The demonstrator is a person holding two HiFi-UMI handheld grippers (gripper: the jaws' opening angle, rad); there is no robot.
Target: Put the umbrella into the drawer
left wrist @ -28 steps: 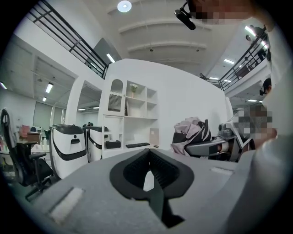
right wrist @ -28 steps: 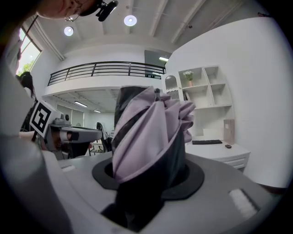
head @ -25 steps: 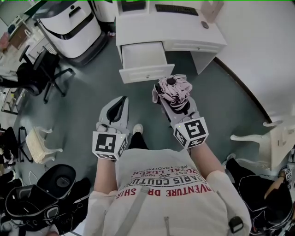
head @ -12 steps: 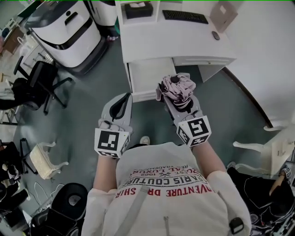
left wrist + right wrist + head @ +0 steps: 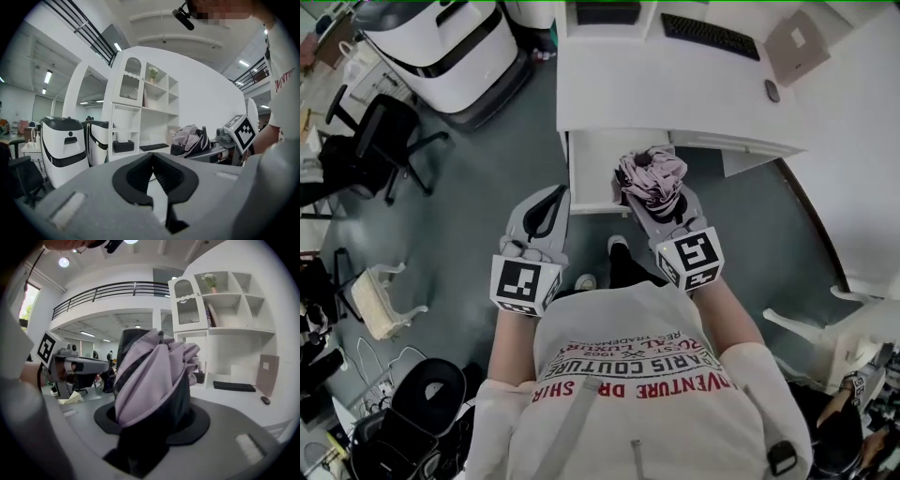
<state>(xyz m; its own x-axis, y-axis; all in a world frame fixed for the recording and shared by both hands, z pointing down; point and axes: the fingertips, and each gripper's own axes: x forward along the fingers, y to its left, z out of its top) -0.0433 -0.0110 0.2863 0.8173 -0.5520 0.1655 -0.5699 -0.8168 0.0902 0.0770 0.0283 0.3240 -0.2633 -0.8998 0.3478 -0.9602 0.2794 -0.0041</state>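
Observation:
A folded pink and black umbrella [image 5: 649, 178] stands out of my right gripper [image 5: 662, 201], whose jaws are shut on its lower part. It hangs over the front right part of the open white drawer [image 5: 592, 161] of the desk. In the right gripper view the umbrella [image 5: 152, 376] fills the space between the jaws of that gripper [image 5: 154, 416]. My left gripper [image 5: 549, 208] is level with it to the left, shut and empty, just short of the drawer's front. In the left gripper view its jaws [image 5: 153, 157] meet at the tips and the umbrella [image 5: 190, 138] shows at the right.
On the white desk [image 5: 675, 89] lie a keyboard [image 5: 710, 36] and a mouse [image 5: 772, 90]. A white and black machine [image 5: 441, 47] stands left of the desk, with a black office chair [image 5: 380, 141] beside it. White chairs [image 5: 380, 300] [image 5: 839, 323] flank the person.
Both grippers have moved toward the desk together. The umbrella, earlier short of the drawer's front, now hangs over the drawer. The grip looks the same.

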